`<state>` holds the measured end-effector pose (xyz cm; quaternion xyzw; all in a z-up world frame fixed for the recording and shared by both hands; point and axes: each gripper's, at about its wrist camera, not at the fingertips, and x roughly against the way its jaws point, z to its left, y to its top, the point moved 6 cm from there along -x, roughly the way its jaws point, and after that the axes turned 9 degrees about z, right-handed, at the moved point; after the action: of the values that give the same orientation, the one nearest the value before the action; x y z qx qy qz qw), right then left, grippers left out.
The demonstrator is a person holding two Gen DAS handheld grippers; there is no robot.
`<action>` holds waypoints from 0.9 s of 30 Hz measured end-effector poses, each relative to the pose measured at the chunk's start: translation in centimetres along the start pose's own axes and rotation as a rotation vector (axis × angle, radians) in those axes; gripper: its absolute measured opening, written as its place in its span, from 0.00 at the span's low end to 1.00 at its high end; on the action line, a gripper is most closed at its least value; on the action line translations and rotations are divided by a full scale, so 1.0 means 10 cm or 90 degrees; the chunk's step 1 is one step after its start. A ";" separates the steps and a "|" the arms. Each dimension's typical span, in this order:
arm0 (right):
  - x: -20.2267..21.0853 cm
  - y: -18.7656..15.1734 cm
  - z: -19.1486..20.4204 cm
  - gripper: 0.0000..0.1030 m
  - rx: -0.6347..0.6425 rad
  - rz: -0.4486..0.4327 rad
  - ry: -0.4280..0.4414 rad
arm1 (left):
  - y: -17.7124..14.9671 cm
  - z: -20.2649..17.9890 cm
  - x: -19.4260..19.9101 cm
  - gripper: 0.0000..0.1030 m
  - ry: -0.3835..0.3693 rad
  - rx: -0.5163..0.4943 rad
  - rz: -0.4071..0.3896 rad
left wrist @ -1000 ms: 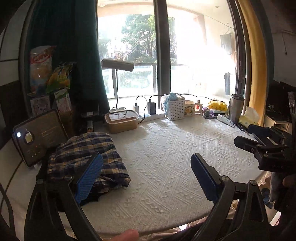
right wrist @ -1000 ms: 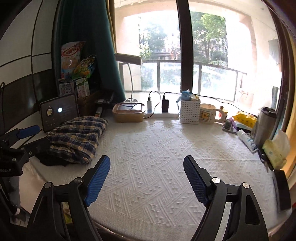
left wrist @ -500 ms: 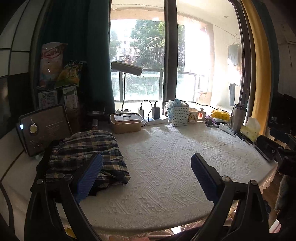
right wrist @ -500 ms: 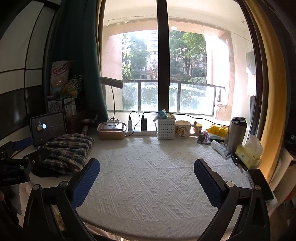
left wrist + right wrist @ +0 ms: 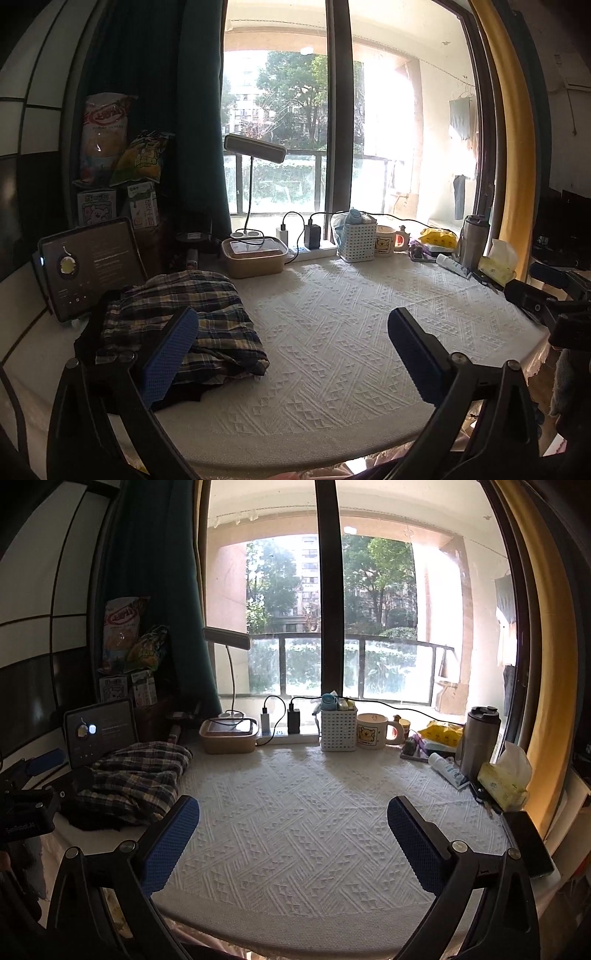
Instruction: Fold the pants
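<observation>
The plaid pants [image 5: 192,314] lie folded in a pile on the left side of the table's white textured cloth [image 5: 332,332], on top of a dark garment. They also show in the right wrist view [image 5: 136,775]. My left gripper [image 5: 291,354] is open and empty, held back over the near table edge, its left finger just in front of the pile. My right gripper [image 5: 291,842] is open and empty over the near edge, right of the pile. Each gripper shows at the side of the other's view.
A tablet [image 5: 88,266] leans behind the pants. Along the window stand a lidded box [image 5: 255,256], desk lamp [image 5: 255,151], power strip with chargers [image 5: 310,251], white basket [image 5: 356,240], mug [image 5: 386,240], steel tumbler [image 5: 480,738] and tissue pack [image 5: 506,779]. A phone [image 5: 528,845] lies at the right edge.
Both grippers have pulled back and tilted up from the table, so more window shows. The pants have not moved and both grippers stay open.
</observation>
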<state>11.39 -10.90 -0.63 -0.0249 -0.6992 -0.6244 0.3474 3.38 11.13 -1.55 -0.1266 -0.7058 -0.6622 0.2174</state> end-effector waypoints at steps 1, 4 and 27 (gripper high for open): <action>0.00 0.00 0.00 1.00 0.000 0.001 0.001 | 0.00 -0.01 0.00 0.98 -0.001 -0.004 -0.001; -0.01 0.00 0.00 1.00 -0.002 0.002 0.002 | 0.00 -0.02 0.01 0.98 0.004 -0.012 -0.004; -0.01 -0.02 0.02 1.00 -0.005 0.006 0.007 | -0.01 0.00 0.02 0.98 -0.001 0.006 -0.005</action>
<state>11.31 -10.72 -0.87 -0.0261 -0.6947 -0.6255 0.3543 3.12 11.09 -1.54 -0.1232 -0.7094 -0.6599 0.2146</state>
